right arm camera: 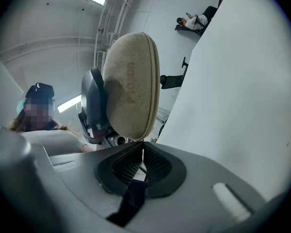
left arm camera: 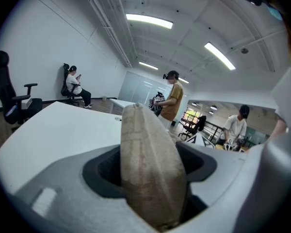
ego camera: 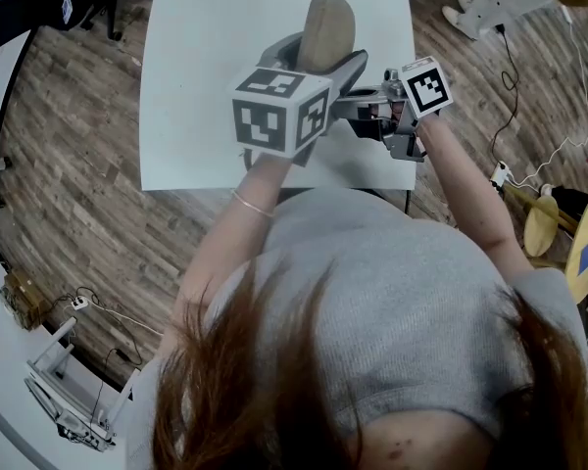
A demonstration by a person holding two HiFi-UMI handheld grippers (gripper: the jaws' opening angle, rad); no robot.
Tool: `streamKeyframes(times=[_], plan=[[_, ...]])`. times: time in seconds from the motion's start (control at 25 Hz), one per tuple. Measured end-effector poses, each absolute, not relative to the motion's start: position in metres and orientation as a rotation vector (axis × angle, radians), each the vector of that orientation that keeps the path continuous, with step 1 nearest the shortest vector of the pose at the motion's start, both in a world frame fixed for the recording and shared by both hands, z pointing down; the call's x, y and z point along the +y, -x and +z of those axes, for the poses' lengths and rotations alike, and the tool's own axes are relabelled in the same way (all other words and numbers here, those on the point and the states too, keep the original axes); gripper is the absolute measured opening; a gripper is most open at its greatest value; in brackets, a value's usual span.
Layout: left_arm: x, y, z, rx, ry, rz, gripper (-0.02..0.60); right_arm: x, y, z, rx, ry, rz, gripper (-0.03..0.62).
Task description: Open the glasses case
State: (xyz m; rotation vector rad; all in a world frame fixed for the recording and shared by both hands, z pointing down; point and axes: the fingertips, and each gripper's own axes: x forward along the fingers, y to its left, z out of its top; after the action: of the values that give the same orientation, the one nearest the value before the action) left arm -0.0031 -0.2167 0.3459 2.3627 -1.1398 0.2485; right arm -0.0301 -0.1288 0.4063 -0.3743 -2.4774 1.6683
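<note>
The beige oval glasses case [ego camera: 328,29] is held upright above the white table [ego camera: 201,86]. My left gripper [ego camera: 318,67] is shut on its lower part, with grey jaws on either side of the case [left arm camera: 150,169]. In the right gripper view the case [right arm camera: 131,84] shows its side and its zip seam, with the left gripper behind it. My right gripper [right arm camera: 143,152] sits just below the case's bottom edge, jaws shut. A dark fabric strap [right arm camera: 130,200], which looks like the zip pull, is pinched between them. In the head view the right gripper [ego camera: 369,103] points at the case from the right.
The table's near edge [ego camera: 274,188] lies close to the person's body, with wooden floor all round. Cables [ego camera: 529,155] run across the floor at the right. Other people [left arm camera: 172,98] and an office chair [left arm camera: 12,98] are beyond the table.
</note>
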Motion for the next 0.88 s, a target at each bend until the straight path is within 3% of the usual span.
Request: streamKeyframes(times=[0.36,0.6,0.88], plan=[[-0.214,0.002,0.344,-1.153,-2.38,0.243,0.324,-0.103,0.04,0.389,-2.49,0.536,1.628,0.009],[-0.222,-0.002,0.322,-1.193,-2.435,0.188,0.322,0.002,0.051,0.426,-2.209,0.811,1.193,0.003],[-0.221,0.014,0.329,-1.239,-2.392,0.182,0.324,-0.125,0.005,0.428,-2.504,0.059,1.425,0.005]])
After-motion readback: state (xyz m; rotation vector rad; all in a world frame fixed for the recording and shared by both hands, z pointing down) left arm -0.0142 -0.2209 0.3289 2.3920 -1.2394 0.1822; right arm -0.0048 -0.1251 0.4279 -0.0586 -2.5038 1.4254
